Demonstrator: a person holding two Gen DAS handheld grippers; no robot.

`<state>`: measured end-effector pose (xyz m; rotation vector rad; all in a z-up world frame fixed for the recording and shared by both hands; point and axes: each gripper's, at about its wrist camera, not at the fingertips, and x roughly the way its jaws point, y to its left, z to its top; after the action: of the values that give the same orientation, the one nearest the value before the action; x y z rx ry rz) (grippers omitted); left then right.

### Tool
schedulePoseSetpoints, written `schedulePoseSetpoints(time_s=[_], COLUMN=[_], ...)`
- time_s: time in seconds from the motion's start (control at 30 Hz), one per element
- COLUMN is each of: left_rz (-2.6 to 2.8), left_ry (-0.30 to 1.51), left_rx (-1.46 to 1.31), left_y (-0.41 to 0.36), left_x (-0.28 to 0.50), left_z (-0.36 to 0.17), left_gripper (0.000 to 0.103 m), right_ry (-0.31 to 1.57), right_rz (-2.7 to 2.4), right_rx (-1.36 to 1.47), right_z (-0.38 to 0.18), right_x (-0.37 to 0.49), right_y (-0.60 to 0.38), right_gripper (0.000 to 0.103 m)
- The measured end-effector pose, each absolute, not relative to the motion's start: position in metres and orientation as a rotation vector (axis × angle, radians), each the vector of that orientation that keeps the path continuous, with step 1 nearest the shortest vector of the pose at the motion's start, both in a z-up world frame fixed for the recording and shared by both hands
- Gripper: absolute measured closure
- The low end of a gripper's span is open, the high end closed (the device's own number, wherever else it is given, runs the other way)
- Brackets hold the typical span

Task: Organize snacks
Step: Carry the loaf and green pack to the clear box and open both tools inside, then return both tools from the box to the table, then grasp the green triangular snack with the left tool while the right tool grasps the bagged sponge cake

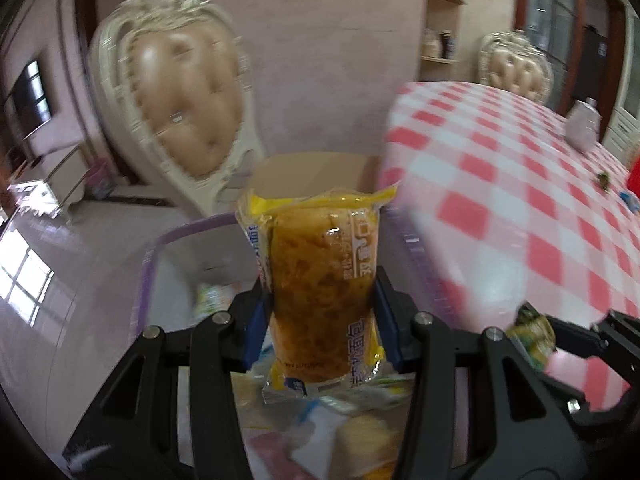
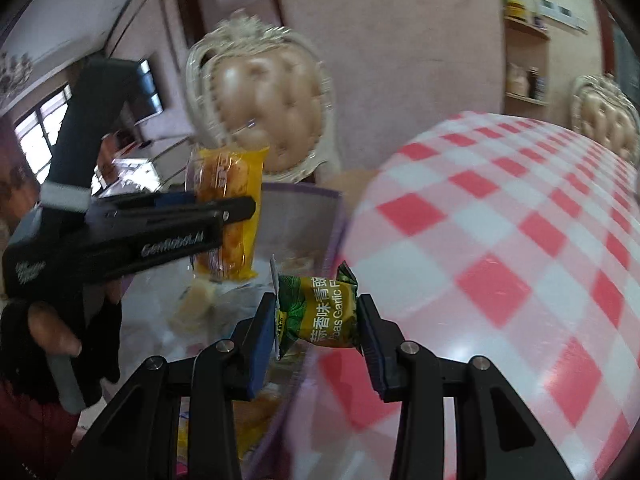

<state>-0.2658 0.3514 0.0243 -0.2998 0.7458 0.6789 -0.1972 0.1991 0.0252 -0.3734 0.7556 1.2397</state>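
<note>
Left gripper [image 1: 322, 312] clamps a yellow bun pack [image 1: 320, 280], right gripper [image 2: 316, 320] clamps a green pea packet [image 2: 318, 312], both above the purple-rimmed bin [image 1: 192, 228], seemingly for dropping in.

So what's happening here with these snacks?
A person is sorting snacks with a handheld tool in each hand. The left tool is clamped on a long yellow packet of bread, held over a clear bin with a purple rim that already has snacks in it. The right tool grips a small green packet of garlic peas beside the red-checked table. Nothing has been dropped in yet.
</note>
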Motion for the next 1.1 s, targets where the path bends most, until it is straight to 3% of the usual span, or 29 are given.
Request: schedulePoseSetpoints(time_s=[0.13,0.17,0.2,0.27,0.43,0.73,0.9,1.1], left_rz=[0.791,0.832,0.872,0.904,0.823,0.295,0.104,0.025], left_ry=[0.817,0.839,0.848,0.83,0.758,0.795,0.795,0.772], left_rx=[-0.316,-0.315,-0.321,-0.341,-0.272,-0.187,-0.196,-0.257], left_y=[0.377,0.382,0.385,0.385,0.347,0.205,0.111,0.044], left_x=[-0.278,-0.278,-0.28,-0.283,-0.251,-0.105,0.028,0.185], left_z=[0.006,0.002,0.0,0.003,0.025,0.045,0.053,0.052], left_gripper=[0.051,0.045,0.031,0.02,0.012,0.01,0.009,0.009], right_ry=[0.804,0.806,0.808,0.797,0.736,0.724,0.768,0.729], right_rz=[1.356,1.354,1.347,1.316,1.158,0.714,0.455,0.291], right_rx=[-0.452,-0.466,-0.473,-0.448,-0.295,-0.129,0.086,0.155], right_z=[0.017,0.016,0.017,0.022,0.047,0.055,0.046,0.053], right_x=[-0.223,-0.225,-0.226,-0.214,-0.151,-0.009,0.048,0.063], right_y=[0.22,0.221,0.221,0.211,0.144,-0.044,-0.148,-0.195], right_gripper=[0.058,0.057,0.054,0.052,0.052,0.052,0.052,0.052])
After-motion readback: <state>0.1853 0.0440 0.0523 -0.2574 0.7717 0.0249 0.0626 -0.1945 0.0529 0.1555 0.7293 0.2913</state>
